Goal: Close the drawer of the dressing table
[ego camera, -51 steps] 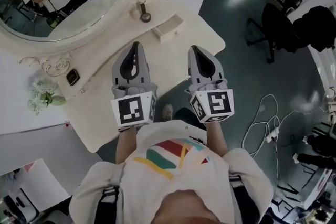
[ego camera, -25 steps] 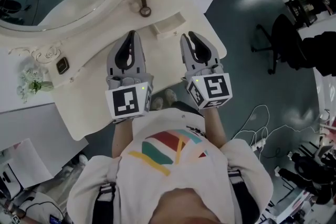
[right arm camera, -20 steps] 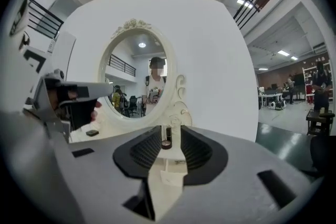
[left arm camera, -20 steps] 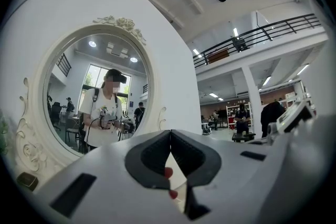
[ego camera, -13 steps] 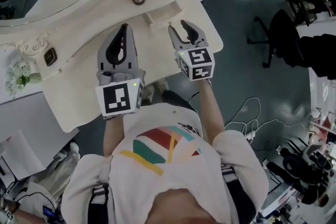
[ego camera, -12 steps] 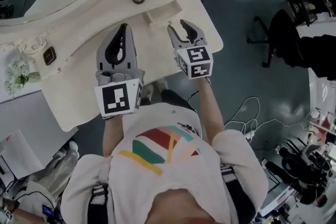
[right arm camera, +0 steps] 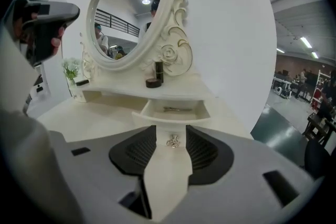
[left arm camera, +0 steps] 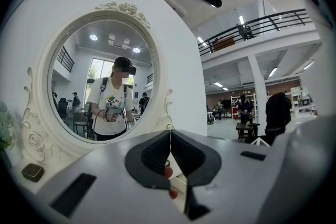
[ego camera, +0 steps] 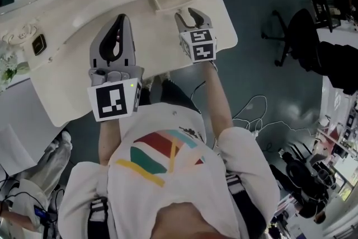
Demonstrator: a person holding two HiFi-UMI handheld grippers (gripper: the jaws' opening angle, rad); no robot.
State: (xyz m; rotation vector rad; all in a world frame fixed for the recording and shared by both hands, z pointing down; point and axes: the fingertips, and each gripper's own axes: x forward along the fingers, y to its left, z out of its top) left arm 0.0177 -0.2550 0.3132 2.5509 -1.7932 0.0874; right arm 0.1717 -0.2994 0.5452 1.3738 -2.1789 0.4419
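Left gripper (ego camera: pixel 119 18), at nine o'clock of its partner, is clenched on nothing. Right gripper (right arm camera: pixel 171 131) has just been spreading, its jaws flanking the knob (right arm camera: pixel 172 140) without pressing it. The open drawer (right arm camera: pixel 164 120) lies at twelve o'clock: push its front squarely, straight in.

Small cream drawer (right arm camera: pixel 173 119) sits pulled open on dressing table (right arm camera: pixel 89 115), w/ shiny knob (right arm camera: pixel 172 140) in front & thin clip (right arm camera: pixel 178 109) inside.
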